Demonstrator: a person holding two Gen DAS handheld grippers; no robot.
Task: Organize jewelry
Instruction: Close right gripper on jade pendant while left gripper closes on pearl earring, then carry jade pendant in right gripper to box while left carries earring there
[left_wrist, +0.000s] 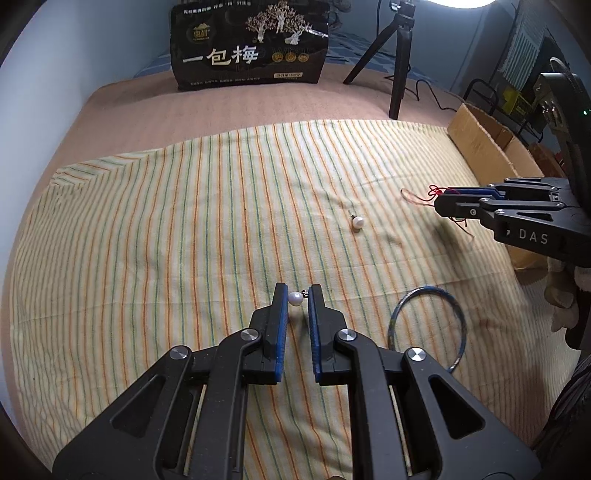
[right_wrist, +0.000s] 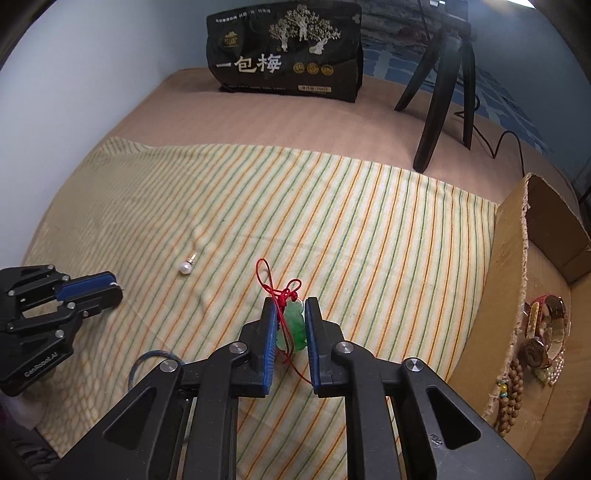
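Note:
My left gripper (left_wrist: 297, 295) is shut on a pearl earring (left_wrist: 295, 298), held between its blue pads just above the striped cloth (left_wrist: 184, 221). A second pearl earring (left_wrist: 357, 222) lies on the cloth ahead; it also shows in the right wrist view (right_wrist: 184, 267). My right gripper (right_wrist: 291, 310) is shut on a green jade pendant (right_wrist: 295, 326) with a red cord (right_wrist: 275, 288). A blue bangle (left_wrist: 428, 325) lies on the cloth right of the left gripper. The left gripper shows in the right view (right_wrist: 107, 286), the right gripper in the left view (left_wrist: 443, 201).
A cardboard box (right_wrist: 517, 295) at the cloth's right edge holds a watch, beads and other jewelry (right_wrist: 543, 343). A black snack bag (left_wrist: 251, 44) and a black tripod (left_wrist: 399, 62) stand at the back on the tan surface.

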